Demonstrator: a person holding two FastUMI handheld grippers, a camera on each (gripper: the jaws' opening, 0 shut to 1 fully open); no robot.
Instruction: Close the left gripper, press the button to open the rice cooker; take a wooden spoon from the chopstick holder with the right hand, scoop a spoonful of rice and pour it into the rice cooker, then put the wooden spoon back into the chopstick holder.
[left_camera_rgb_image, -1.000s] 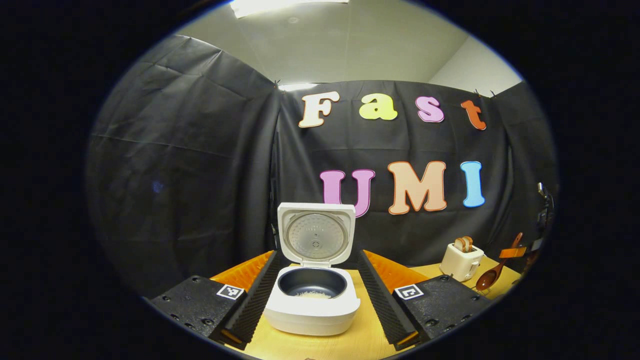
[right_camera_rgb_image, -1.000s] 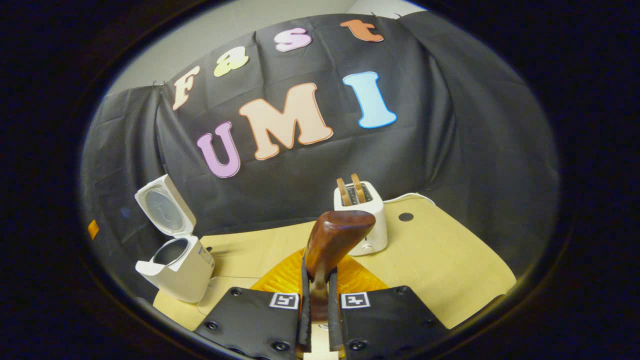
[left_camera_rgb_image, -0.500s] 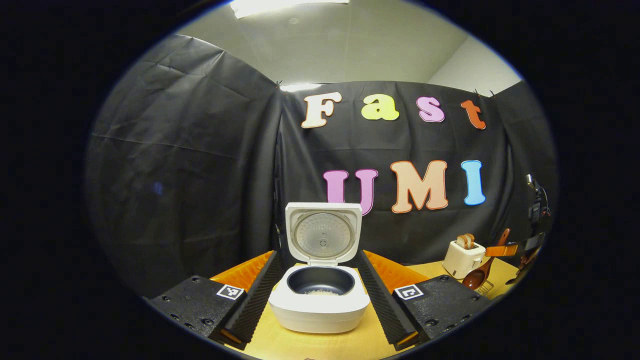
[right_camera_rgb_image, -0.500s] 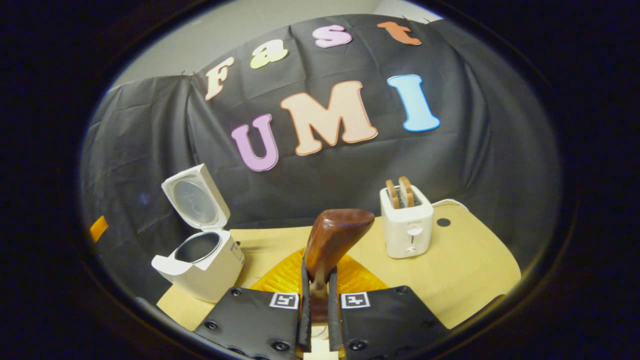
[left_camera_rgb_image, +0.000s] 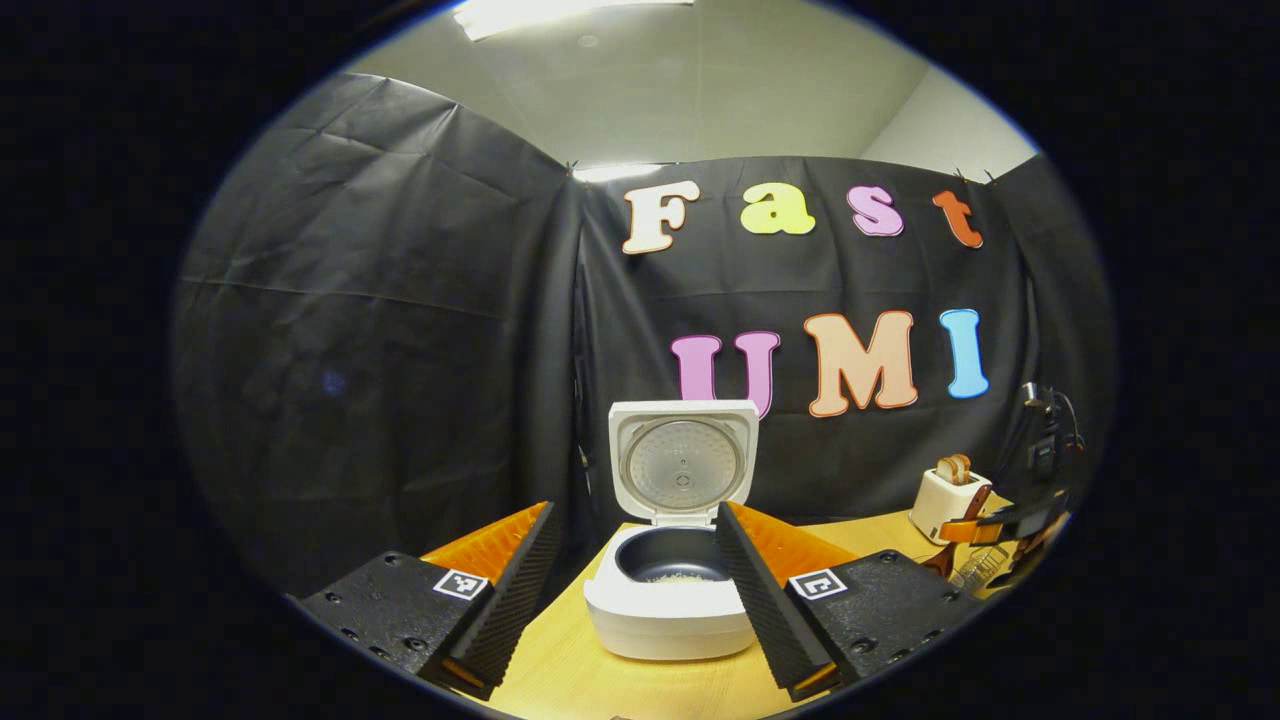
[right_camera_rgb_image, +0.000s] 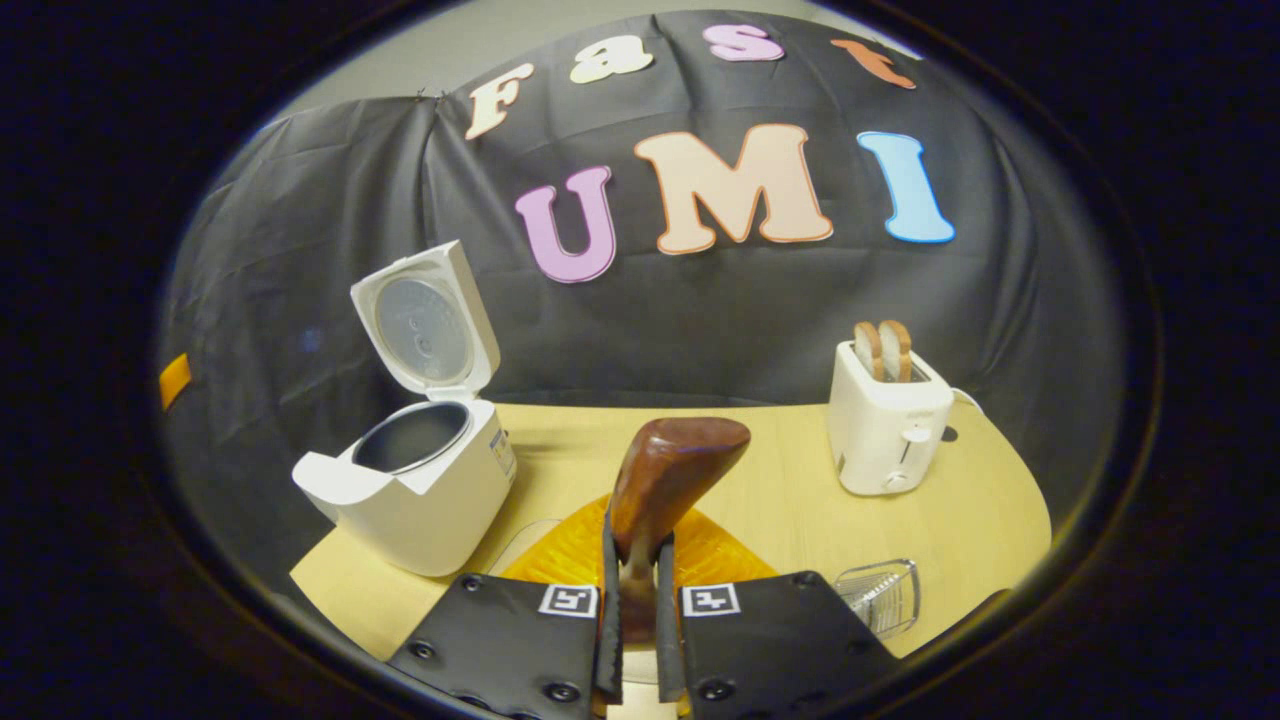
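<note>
The white rice cooker (left_camera_rgb_image: 668, 610) stands with its lid (left_camera_rgb_image: 683, 462) up, and a little rice (left_camera_rgb_image: 683, 577) lies in the dark inner pot. My left gripper (left_camera_rgb_image: 635, 512) is open just in front of it, one finger on each side. My right gripper (right_camera_rgb_image: 637, 548) is shut on the stem of the brown wooden spoon (right_camera_rgb_image: 672, 478), whose bowl points up and away over the table. The cooker (right_camera_rgb_image: 415, 485) is off to its left. A wire-mesh chopstick holder (right_camera_rgb_image: 882, 596) sits low at its right. The right gripper (left_camera_rgb_image: 1008, 522) is also at the far right of the left gripper view.
A white toaster (right_camera_rgb_image: 886, 420) with two slices of bread stands at the back right of the light wooden table (right_camera_rgb_image: 770, 500), also seen small as the toaster (left_camera_rgb_image: 948, 490) in the left gripper view. Black cloth walls close the booth behind and at both sides.
The right gripper has swung level and tilted down with the spoon still in it, bringing the mesh holder into view. The left gripper has drifted left, so the cooker sits further right.
</note>
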